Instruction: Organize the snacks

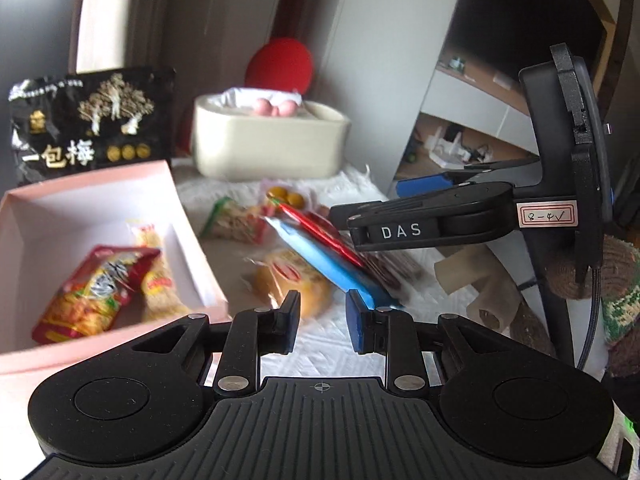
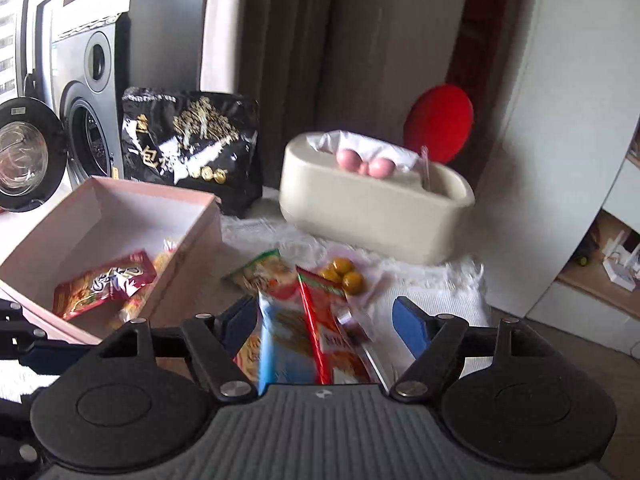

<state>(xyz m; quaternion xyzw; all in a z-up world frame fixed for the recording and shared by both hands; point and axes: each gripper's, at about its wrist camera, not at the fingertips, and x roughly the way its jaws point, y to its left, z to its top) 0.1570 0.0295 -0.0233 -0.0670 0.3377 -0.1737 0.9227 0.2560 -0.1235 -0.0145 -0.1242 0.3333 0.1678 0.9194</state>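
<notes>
A pink box [image 1: 100, 192] [image 2: 120, 200] holds a red snack packet [image 1: 96, 288] [image 2: 104, 284] and a yellow noodle packet [image 1: 156, 276]. To its right, a pile lies on the white cloth [image 1: 320, 356]: a blue packet [image 1: 320, 260] [image 2: 284, 340], a red packet [image 1: 316, 228] [image 2: 332, 328], a green-edged packet [image 1: 236, 220] [image 2: 260, 272], yellow balls [image 1: 286, 196] [image 2: 344, 274] and wrapped bread [image 1: 292, 280]. My right gripper [image 2: 326, 324] [image 1: 372, 208] stands wide open over the pile, the blue and red packets between its fingers, pads clear of them. My left gripper [image 1: 322, 320] hovers near the box corner, narrowly open and empty.
A black snack bag [image 1: 88, 120] [image 2: 192, 140] stands behind the box. A cream container [image 1: 268, 144] [image 2: 372, 216] with pink balls sits at the back, with a red round thing [image 1: 280, 64] behind it. A washing machine [image 2: 88, 120] stands far left. Brown wrapped items [image 1: 480, 280] lie right of the pile.
</notes>
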